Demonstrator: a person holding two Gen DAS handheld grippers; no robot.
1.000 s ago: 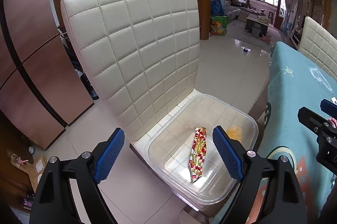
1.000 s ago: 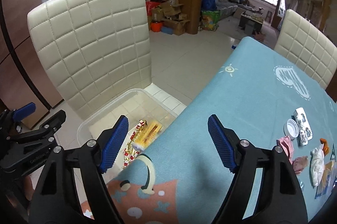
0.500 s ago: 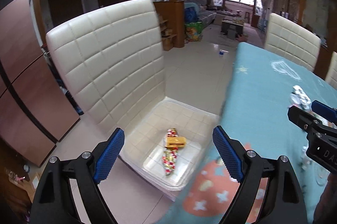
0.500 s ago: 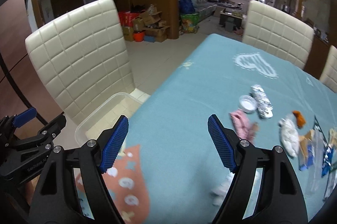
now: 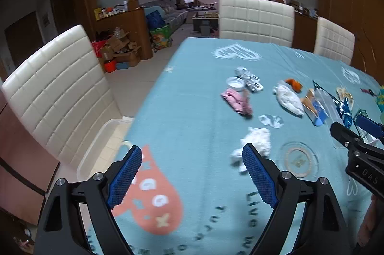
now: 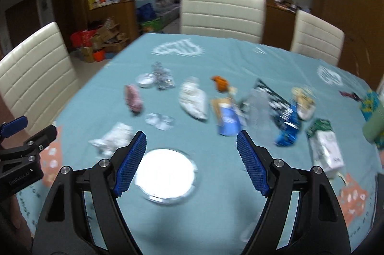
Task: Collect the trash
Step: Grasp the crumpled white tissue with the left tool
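Trash lies scattered on the blue tablecloth (image 5: 192, 115): a crumpled white tissue (image 5: 256, 142), a pink wrapper (image 5: 236, 101), a foil cup (image 5: 235, 83), a white bag (image 5: 288, 96) and blue packets (image 6: 228, 120). My left gripper (image 5: 189, 173) is open and empty above the near left part of the table, the tissue just beyond its right finger. My right gripper (image 6: 190, 160) is open and empty over a round clear lid (image 6: 165, 174). The clear bin (image 5: 96, 147) shows only its rim on the chair at the left.
Cream padded chairs stand at the left (image 5: 60, 91), the far end (image 5: 254, 20) and the far right (image 5: 333, 39). A white carton (image 6: 326, 151) and a green cup (image 6: 373, 127) sit at the right. Boxes clutter the floor (image 5: 115, 48) beyond.
Both grippers have swung right, from over the bin on the chair to over the table. The bin with its wrappers has slid out to the left edge. Jaws stayed open.
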